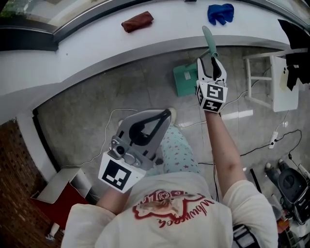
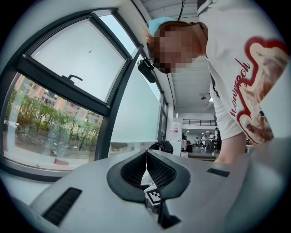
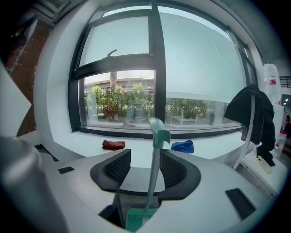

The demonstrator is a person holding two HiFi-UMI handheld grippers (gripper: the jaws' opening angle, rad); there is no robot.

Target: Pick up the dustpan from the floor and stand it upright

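The green dustpan (image 1: 185, 80) stands upright on the grey floor against the white sill, its long handle (image 1: 209, 41) rising toward me. My right gripper (image 1: 211, 60) reaches round that handle, and in the right gripper view the handle (image 3: 154, 168) runs up between the open pads with a gap on each side; the pan (image 3: 136, 220) shows below the jaws. My left gripper (image 1: 167, 114) hangs over my leg, well short of the dustpan, its jaws closed tip to tip on nothing (image 2: 146, 152).
A red cloth (image 1: 137, 21) and a blue cloth (image 1: 220, 13) lie on the white window sill (image 1: 97, 43). A white frame stool (image 1: 264, 82) with a black garment (image 1: 295, 34) stands right of the dustpan. Cables, equipment (image 1: 290, 184) and a red box (image 1: 58, 198) lie on the floor.
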